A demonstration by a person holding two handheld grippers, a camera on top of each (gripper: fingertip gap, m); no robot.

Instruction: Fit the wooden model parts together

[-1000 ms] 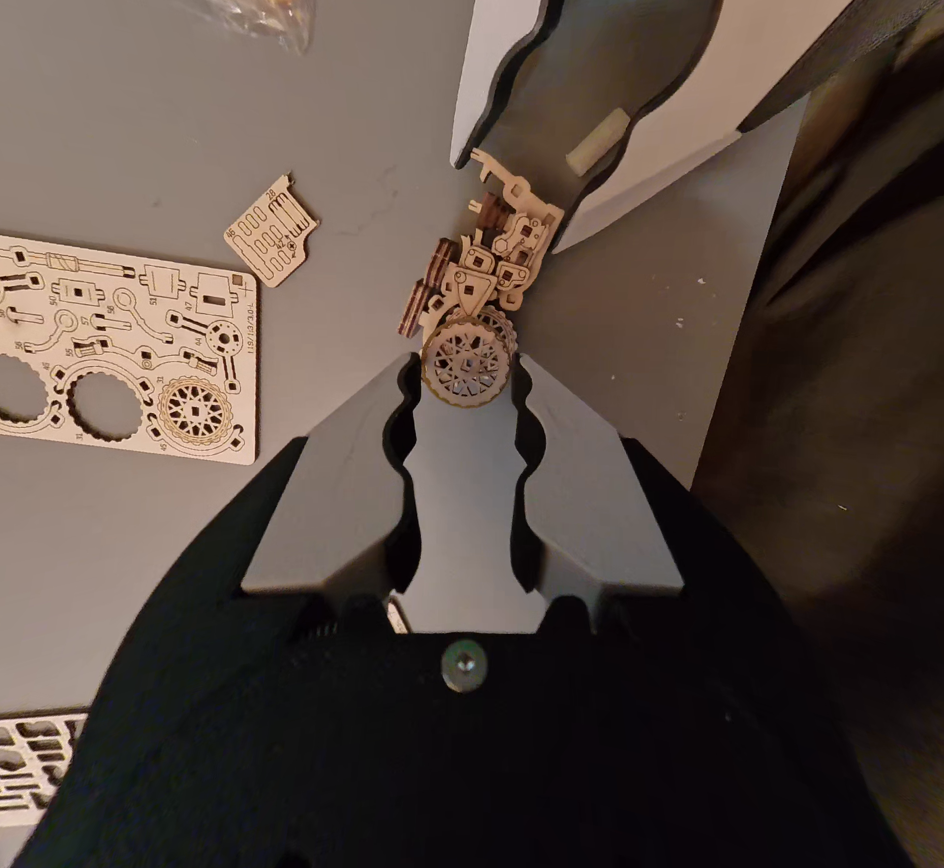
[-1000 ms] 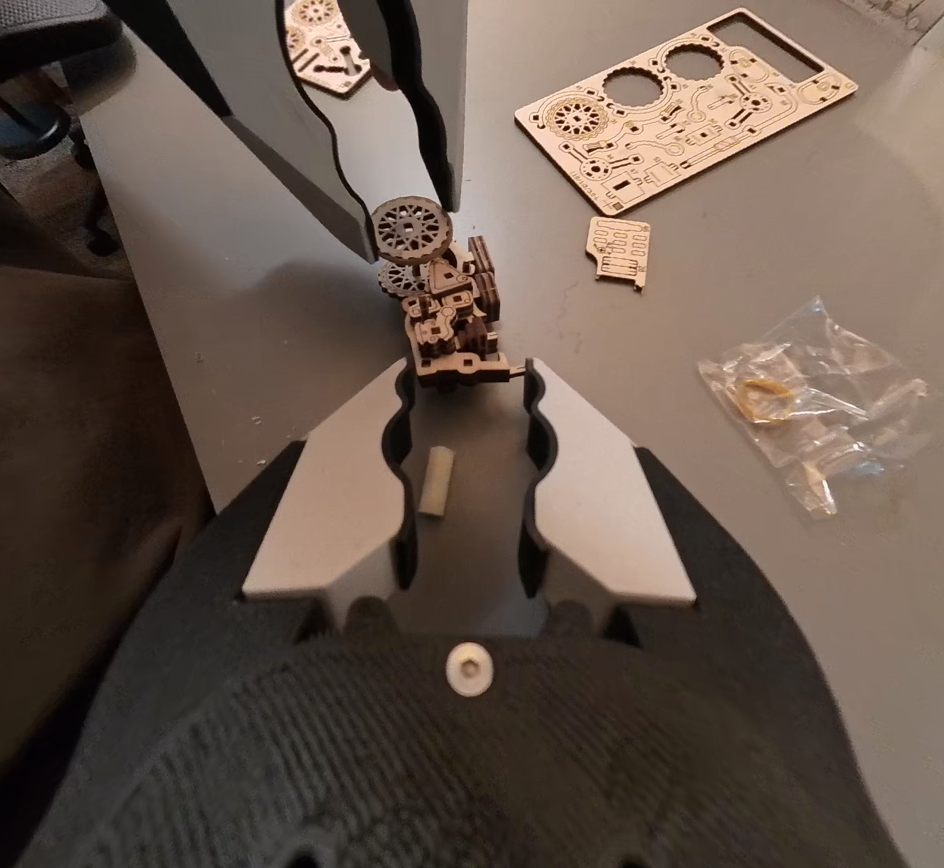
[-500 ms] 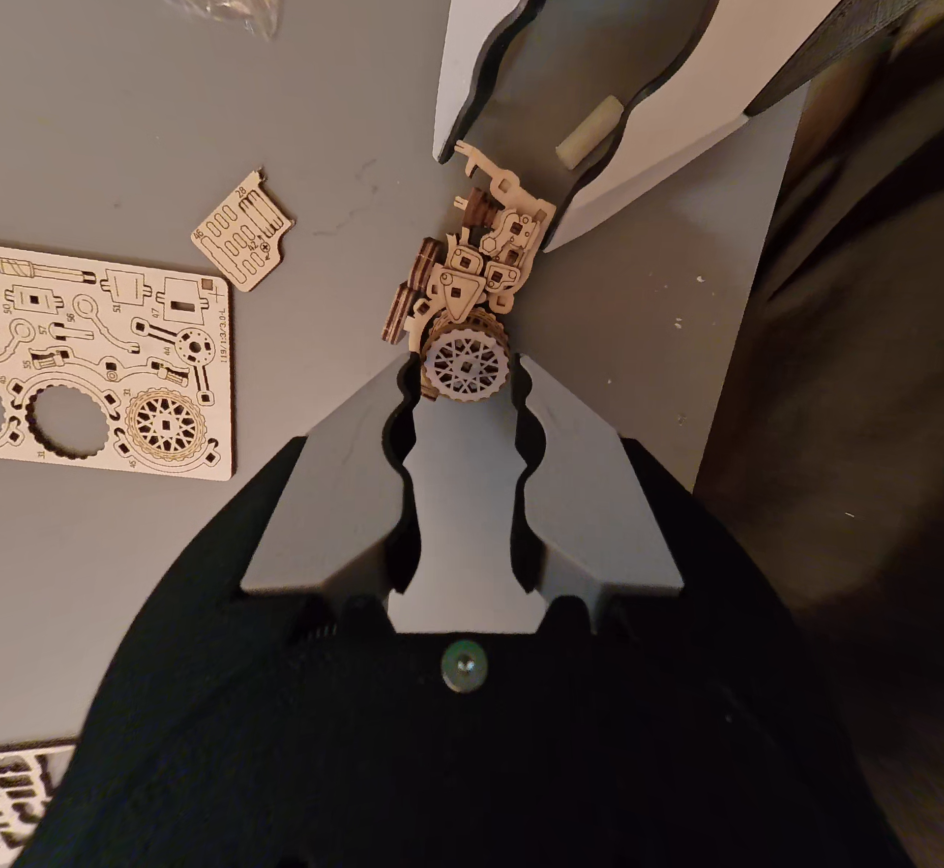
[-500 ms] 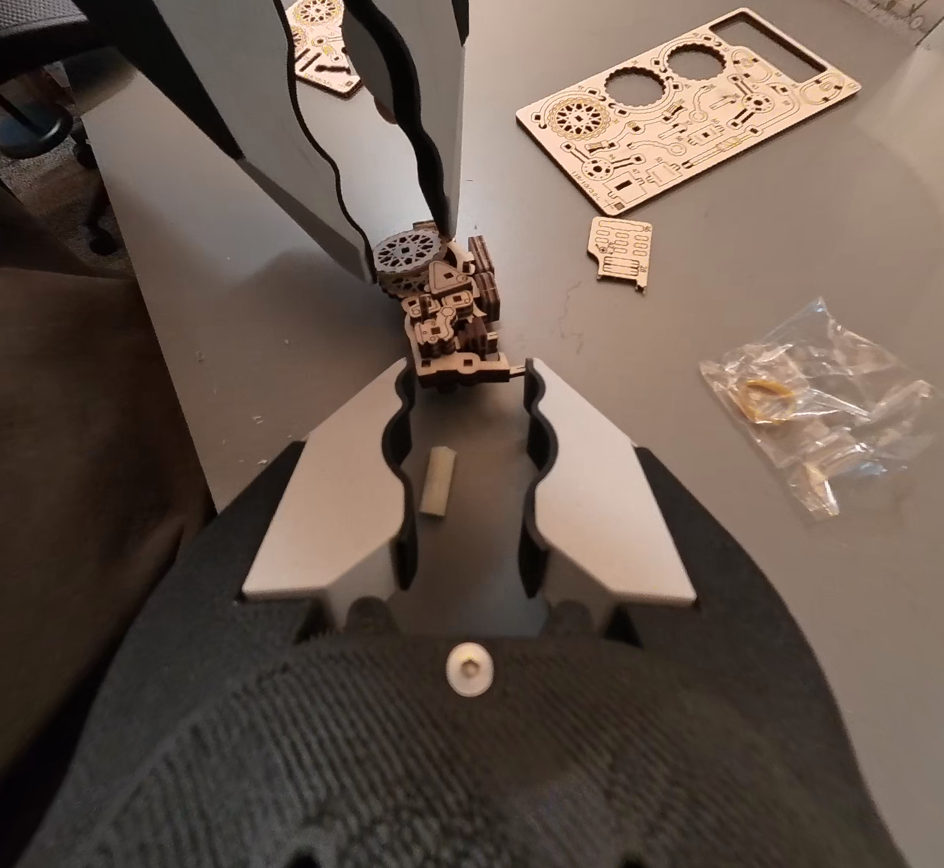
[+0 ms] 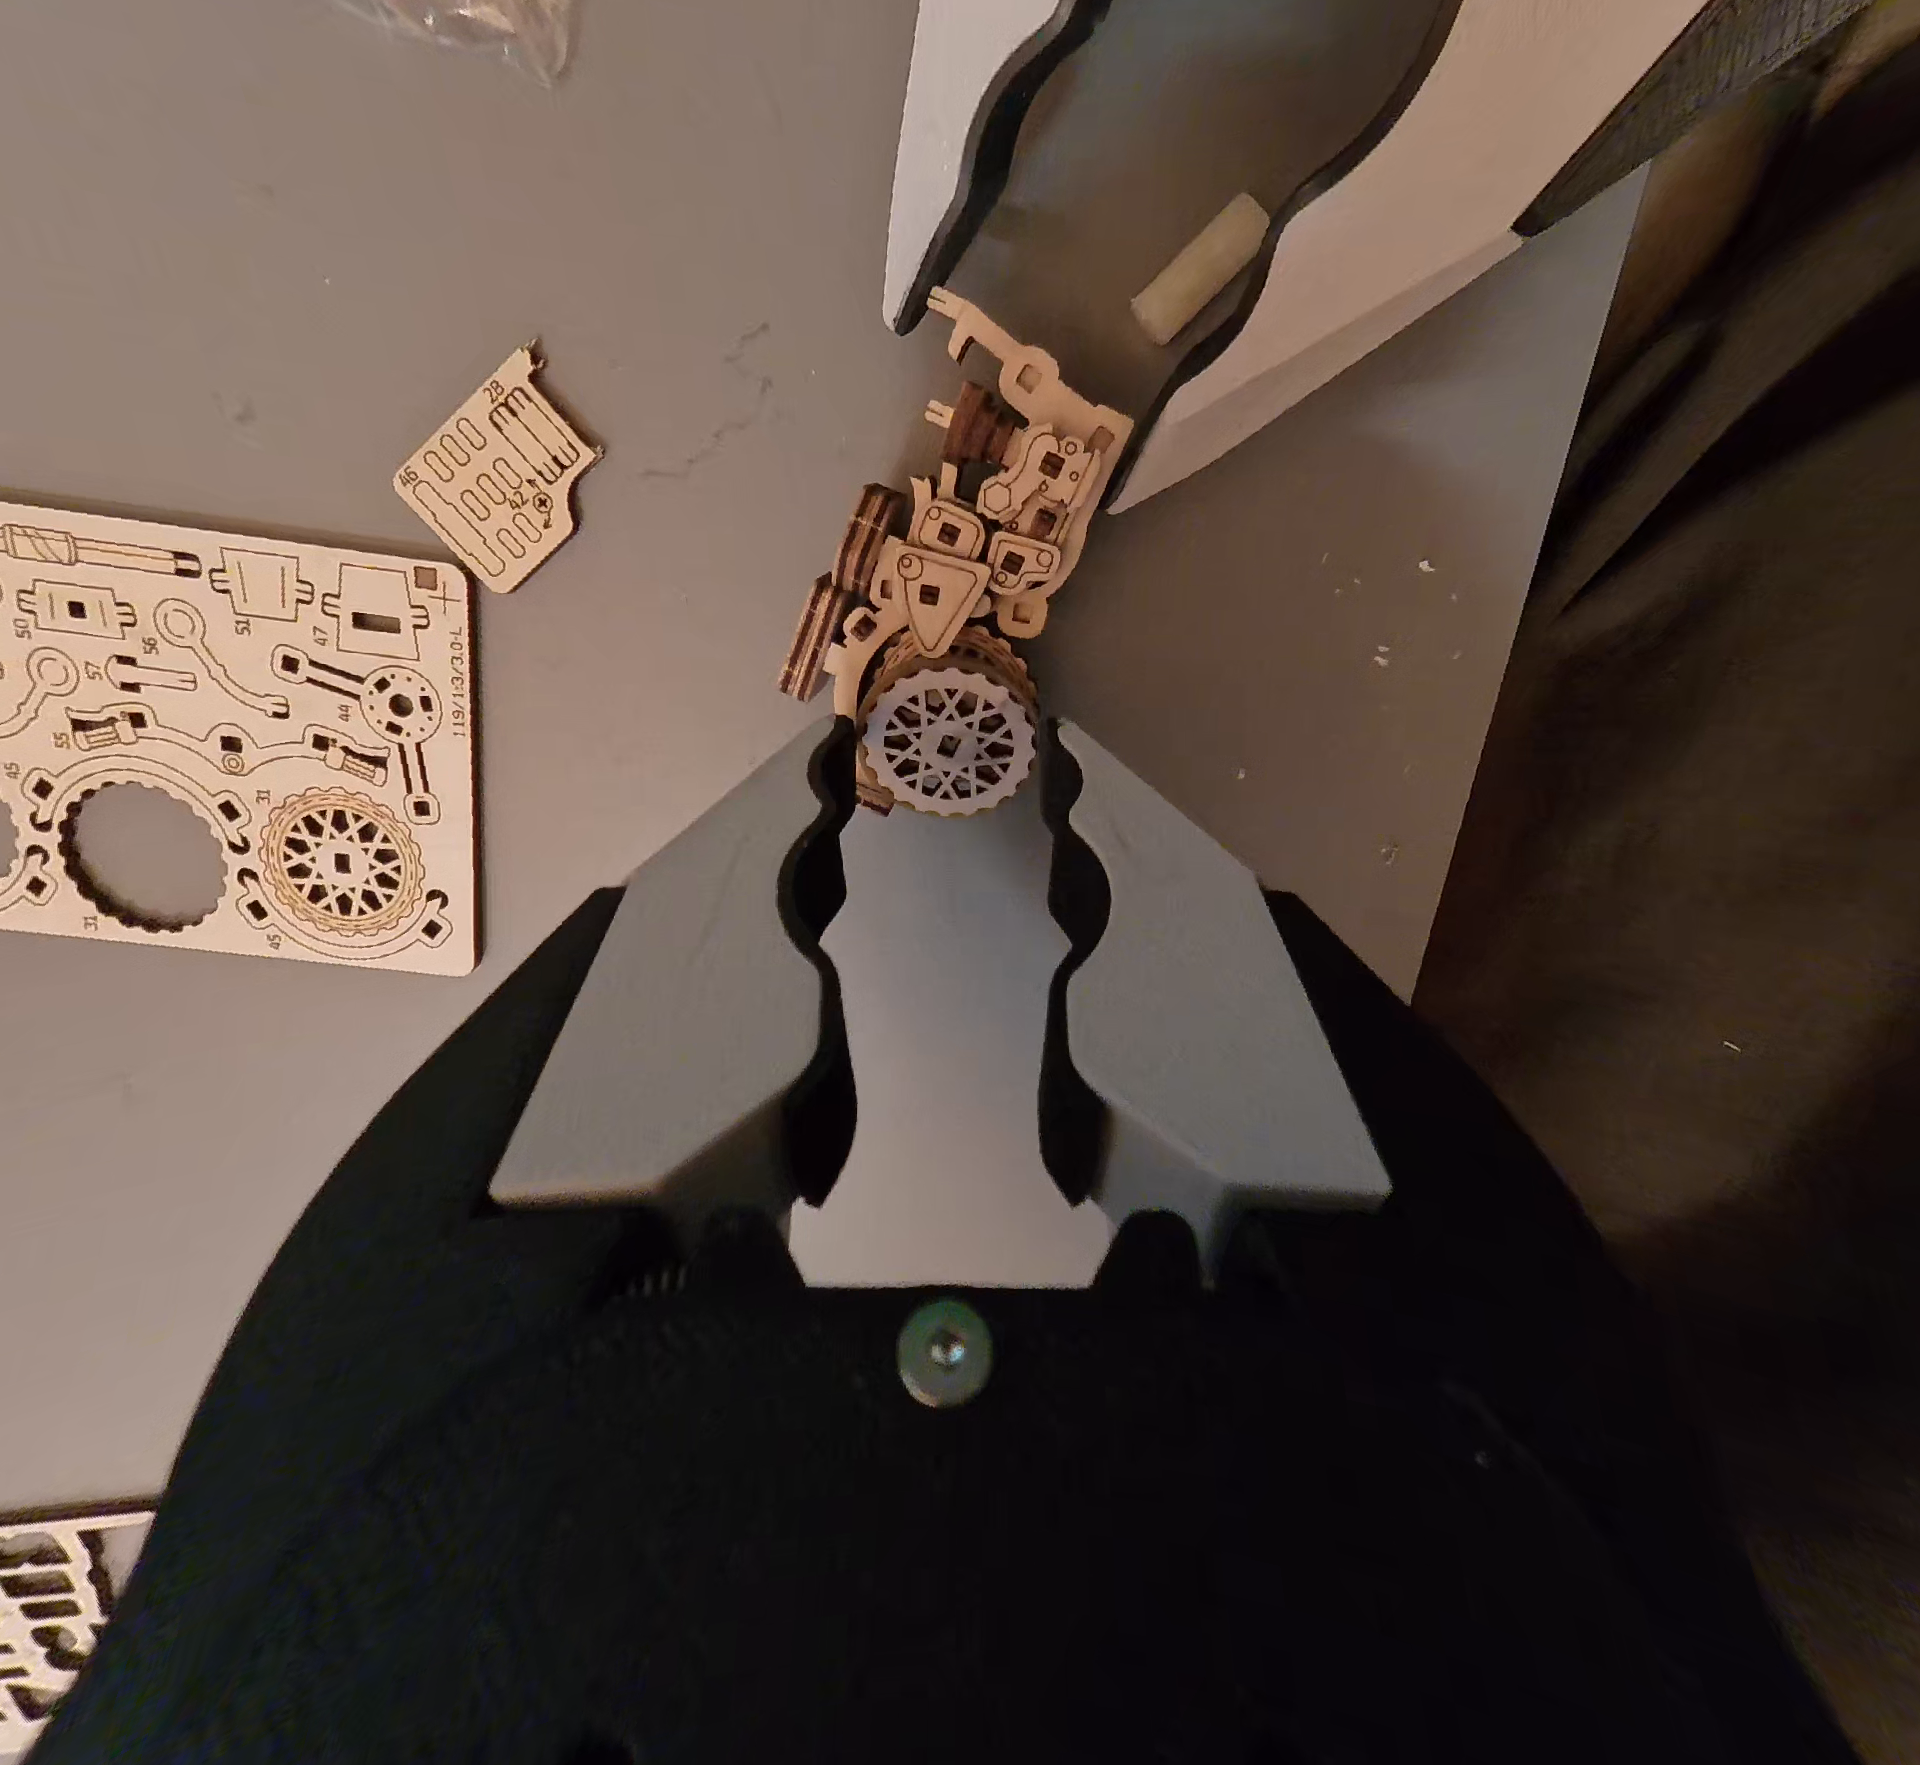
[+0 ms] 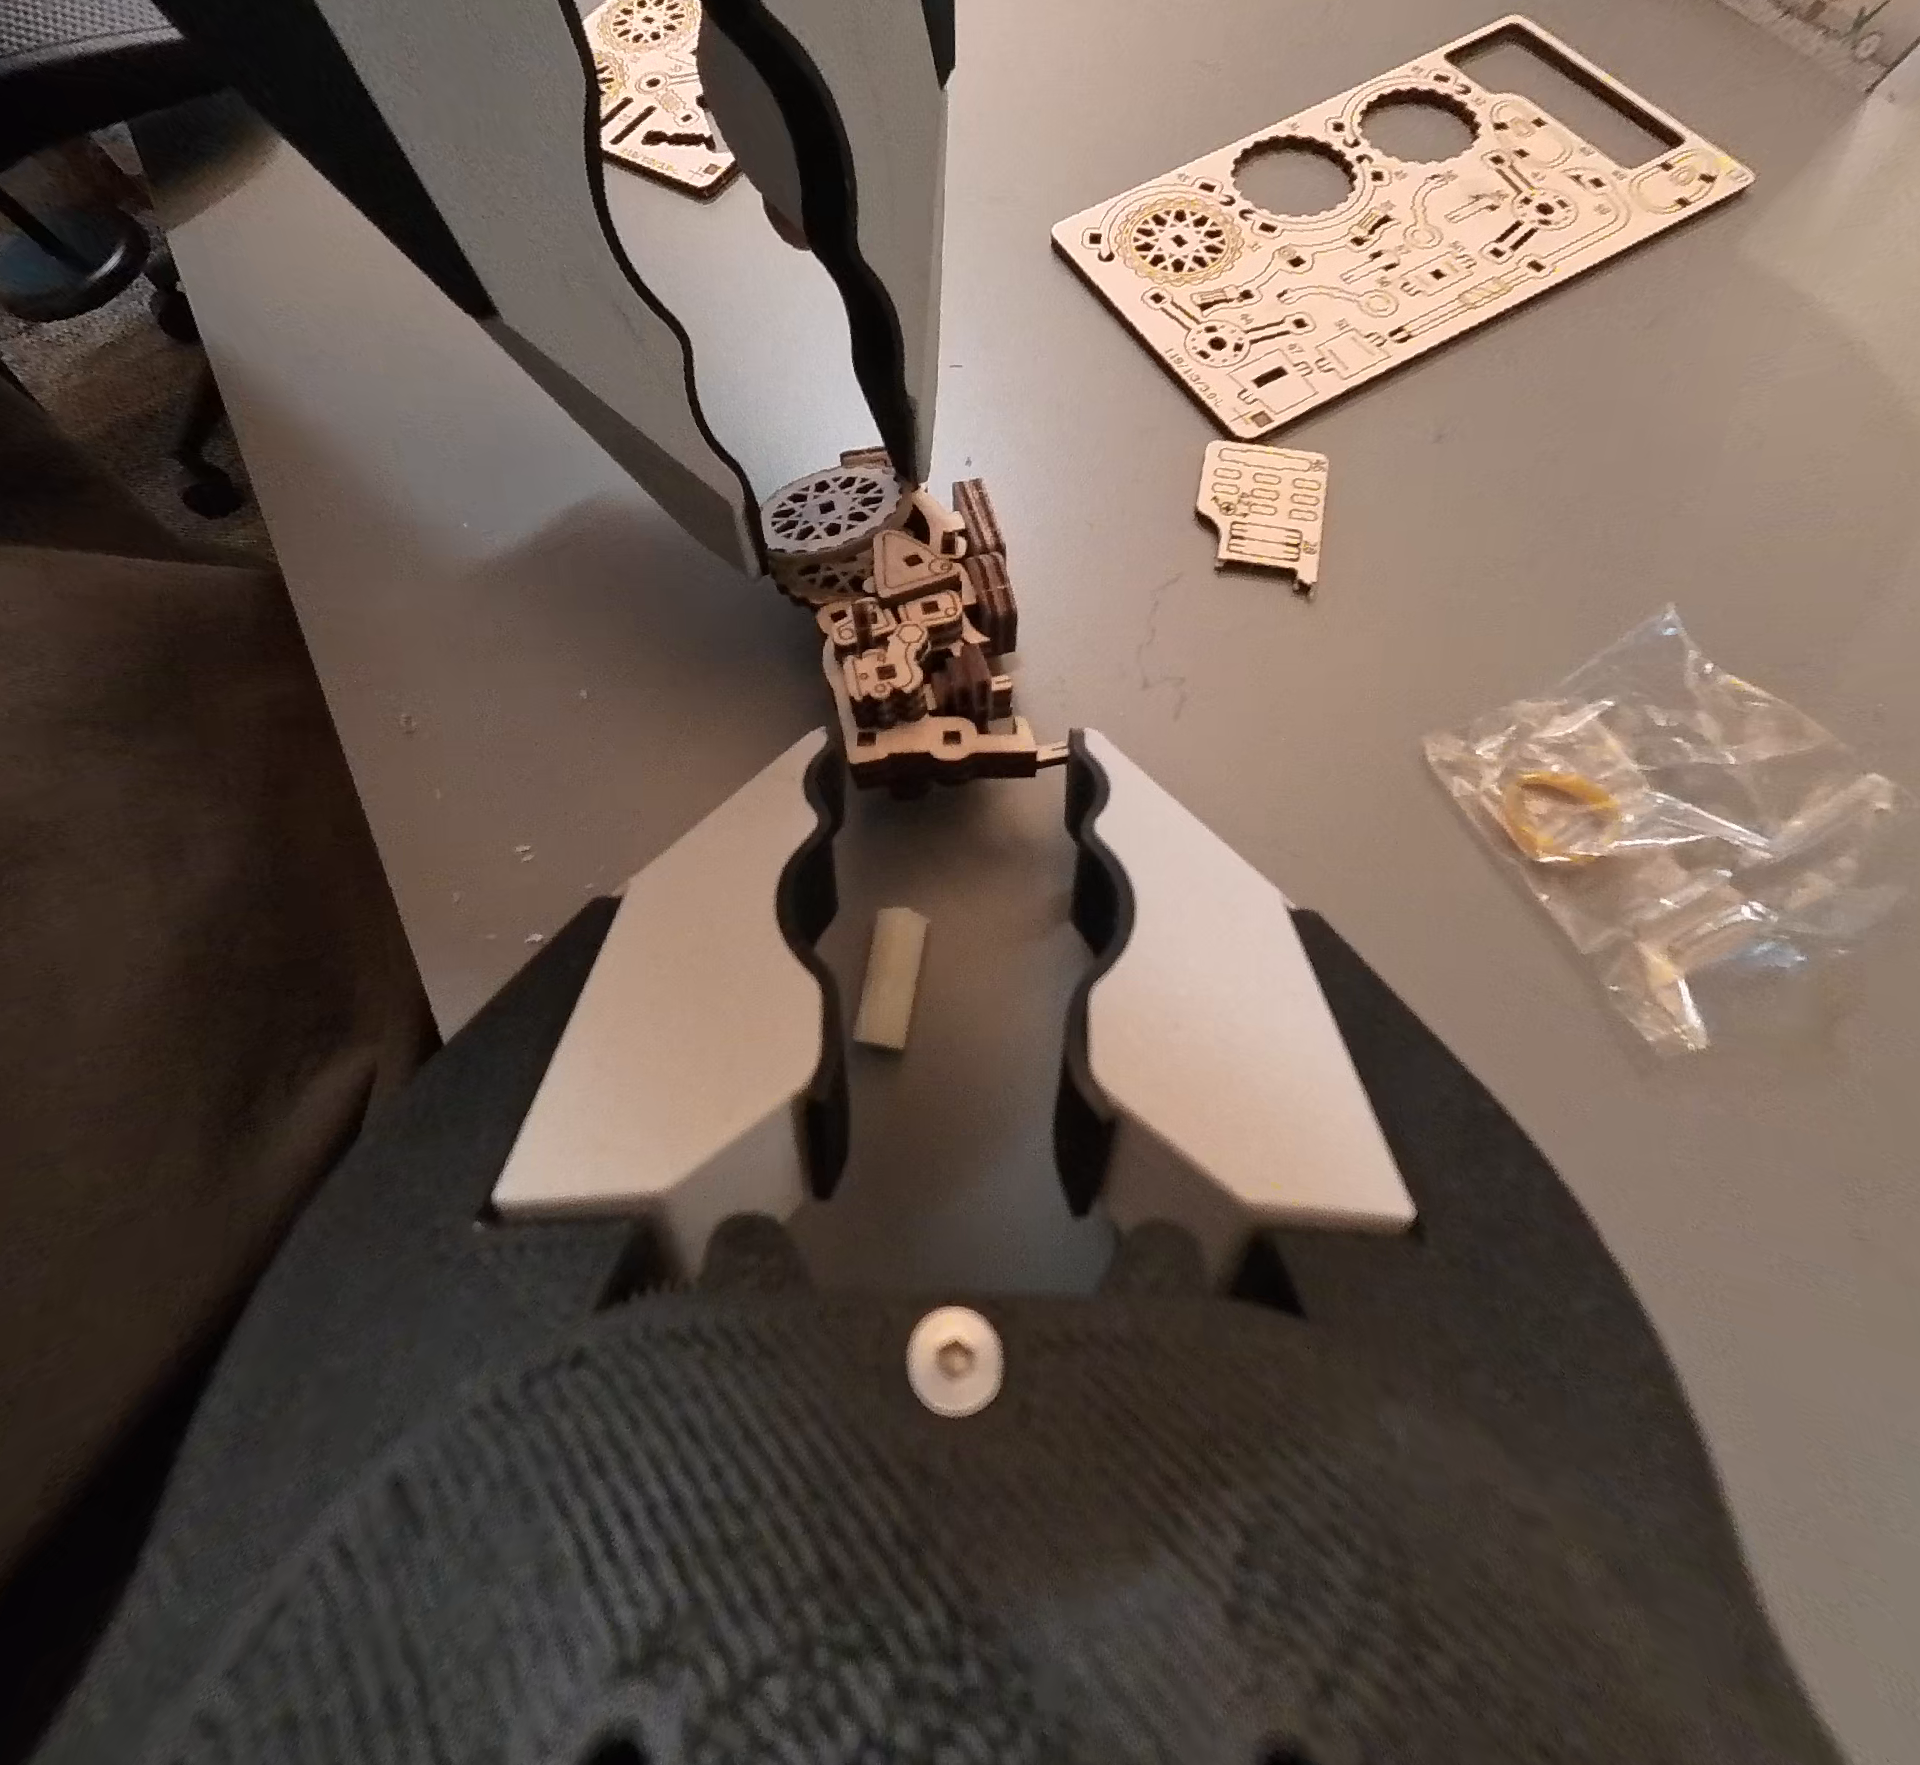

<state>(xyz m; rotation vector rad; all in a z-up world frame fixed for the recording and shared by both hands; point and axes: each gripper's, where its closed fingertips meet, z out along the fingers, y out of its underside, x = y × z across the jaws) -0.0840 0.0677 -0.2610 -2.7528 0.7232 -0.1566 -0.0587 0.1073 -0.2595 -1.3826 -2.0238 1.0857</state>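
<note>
A partly built wooden model [image 5: 966,562] lies near the grey table's edge. My right gripper [image 6: 951,749] is shut on the model's base plate [image 6: 940,741] and steadies it; it also shows in the left wrist view [image 5: 1023,385], coming in from the top. My left gripper [image 5: 945,739] is shut on a spoked wooden wheel [image 5: 951,749] and holds it against the model's near end, over a second wheel. In the right wrist view the left gripper [image 6: 826,510] comes down from above with the wheel [image 6: 821,510] between its tips.
A large wooden part sheet [image 5: 229,739] [image 6: 1392,229] and a small sheet piece [image 5: 499,468] [image 6: 1262,510] lie close by. A plastic bag with a rubber band [image 6: 1662,811] and a white peg [image 6: 888,977] are on the table. The table edge [image 5: 1496,676] is close. About 5 cm separates my left fingertips from my right.
My left gripper has brought the wheel down from above the model onto its end. The right gripper and the model have stayed in place.
</note>
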